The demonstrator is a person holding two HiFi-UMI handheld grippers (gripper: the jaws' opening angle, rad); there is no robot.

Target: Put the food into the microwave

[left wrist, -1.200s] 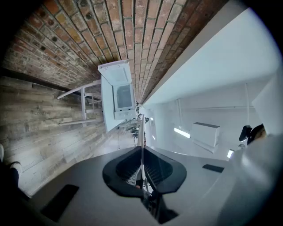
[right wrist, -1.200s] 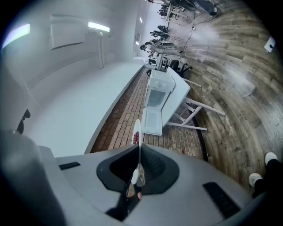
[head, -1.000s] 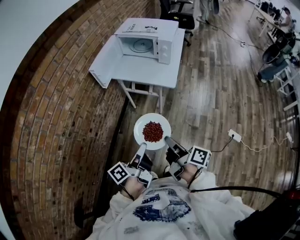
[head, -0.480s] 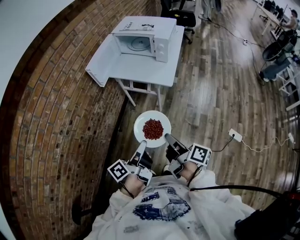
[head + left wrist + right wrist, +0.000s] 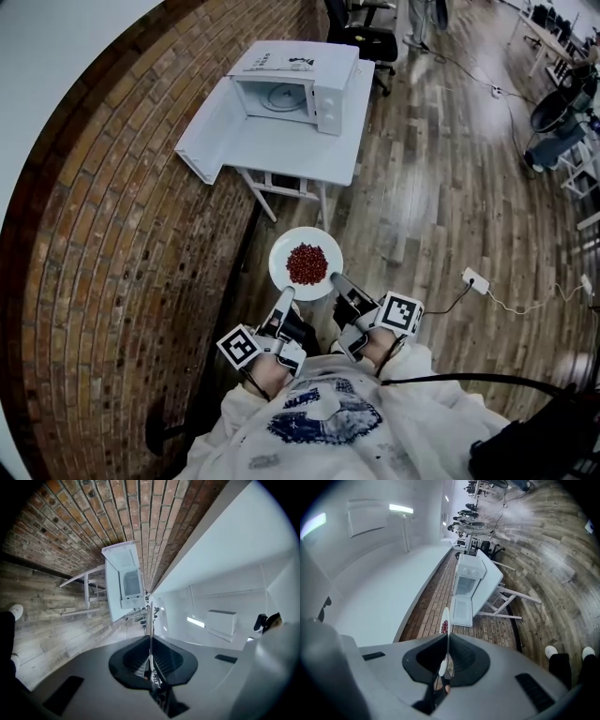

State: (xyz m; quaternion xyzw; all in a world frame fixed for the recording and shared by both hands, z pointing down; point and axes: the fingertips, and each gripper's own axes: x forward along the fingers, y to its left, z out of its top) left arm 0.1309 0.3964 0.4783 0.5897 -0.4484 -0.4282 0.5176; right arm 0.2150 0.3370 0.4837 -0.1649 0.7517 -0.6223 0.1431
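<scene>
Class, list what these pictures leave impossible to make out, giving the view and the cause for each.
- What kind of red food lies on the plate: too small in the head view, and both gripper views show the plate edge-on.
- Markings on the controls of the microwave: too small, head view.
- Print on the paper atop the microwave: too small, head view.
</scene>
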